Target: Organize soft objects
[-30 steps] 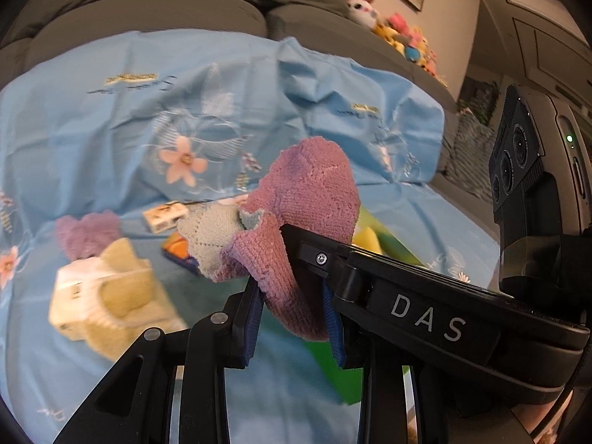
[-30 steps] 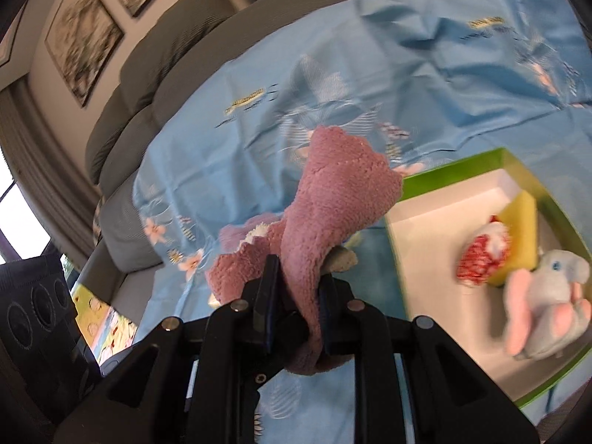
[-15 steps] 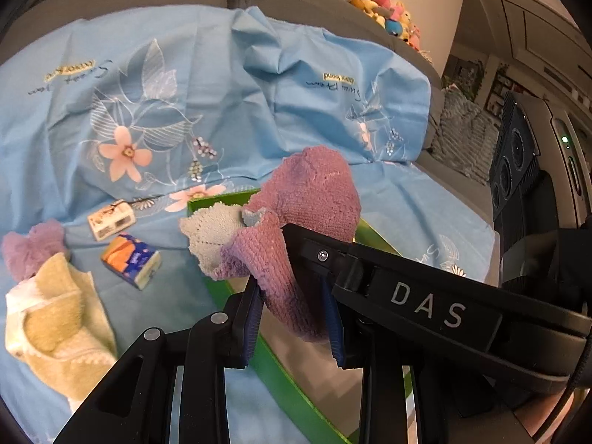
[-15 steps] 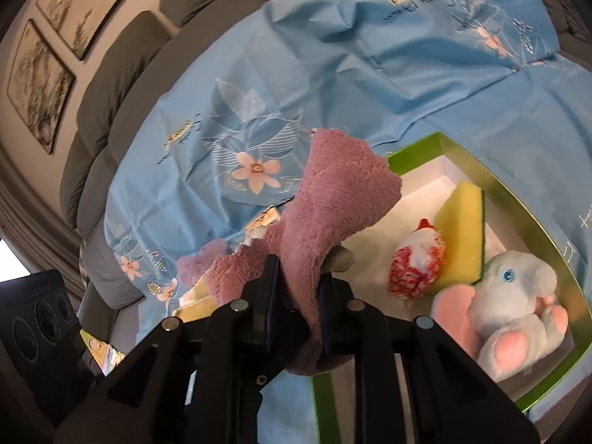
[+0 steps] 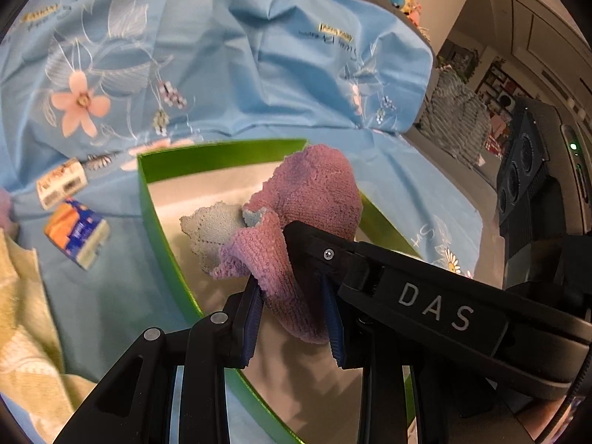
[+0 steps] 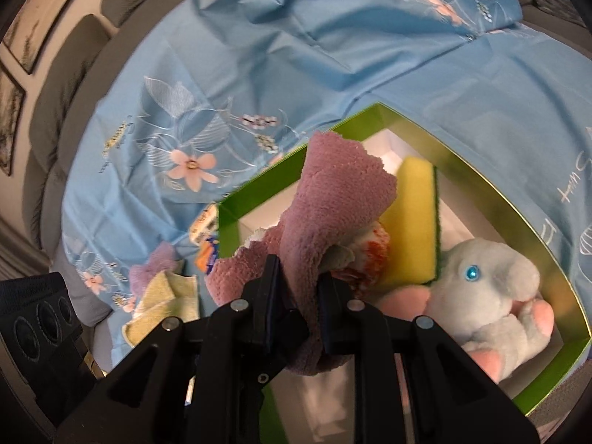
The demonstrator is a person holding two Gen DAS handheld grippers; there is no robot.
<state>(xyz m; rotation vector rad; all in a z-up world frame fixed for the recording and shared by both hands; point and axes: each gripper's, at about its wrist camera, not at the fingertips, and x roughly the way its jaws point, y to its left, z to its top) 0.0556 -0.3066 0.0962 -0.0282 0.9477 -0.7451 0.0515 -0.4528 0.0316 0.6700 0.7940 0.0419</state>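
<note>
A purple knitted cloth point(image 5: 314, 203) with a pale blue-grey patch is held by both grippers above a green-walled box point(image 5: 222, 155) with a white floor. My left gripper point(image 5: 292, 314) is shut on one end of the cloth. My right gripper point(image 6: 296, 288) is shut on the other end of the cloth point(image 6: 333, 199). In the box point(image 6: 481, 199) lie a yellow sponge point(image 6: 410, 229), a grey-and-pink plush elephant point(image 6: 488, 277) and a red-and-white soft ball point(image 6: 373, 251), partly hidden by the cloth.
A blue flowered sheet point(image 5: 222, 55) covers the sofa. Left of the box lie an orange-blue tissue pack point(image 5: 76, 233), a small white packet point(image 5: 61, 183) and a yellow towel point(image 5: 22, 318). In the right wrist view, a yellow towel point(image 6: 162, 307) and a purple soft item point(image 6: 148, 270) show left of the box.
Both grippers have carried the purple cloth from over the sheet to above the green box and lower toward its floor. Both stay shut on it.
</note>
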